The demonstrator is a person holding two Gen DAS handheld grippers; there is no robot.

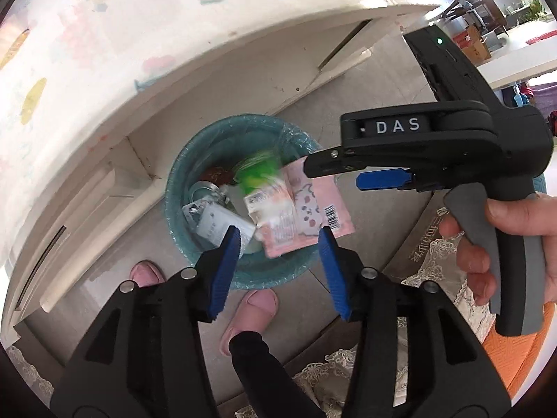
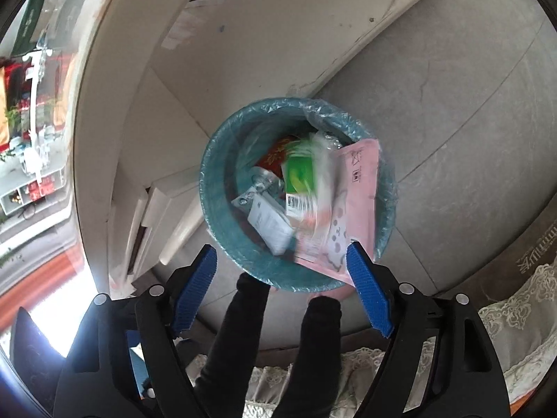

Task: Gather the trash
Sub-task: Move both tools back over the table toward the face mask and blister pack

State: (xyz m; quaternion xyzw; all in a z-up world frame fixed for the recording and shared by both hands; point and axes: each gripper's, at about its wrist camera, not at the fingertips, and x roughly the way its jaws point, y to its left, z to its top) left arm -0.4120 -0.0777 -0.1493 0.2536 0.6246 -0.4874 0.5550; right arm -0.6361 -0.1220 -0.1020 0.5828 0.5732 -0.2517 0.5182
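A teal bin (image 1: 177, 188) (image 2: 222, 146) lined with a clear bag stands on the floor below both grippers. It holds a pink packet (image 1: 323, 205) (image 2: 358, 181), a white packet (image 1: 219, 226) (image 2: 269, 224), a metal can (image 1: 205, 190) and a blurred green and white wrapper (image 1: 259, 174) (image 2: 301, 174) that looks to be falling in. My left gripper (image 1: 280, 244) is open and empty above the bin. My right gripper (image 2: 282, 261) is open and empty over the bin's near rim; it also shows in the left wrist view (image 1: 334, 174), from the side.
A white table (image 1: 243, 35) with a fruit-print cloth overhangs the bin on the far side. The person's legs (image 2: 243, 331) and pink slippers (image 1: 257, 306) stand just behind the bin. A lace-covered seat (image 2: 515, 313) lies at the right.
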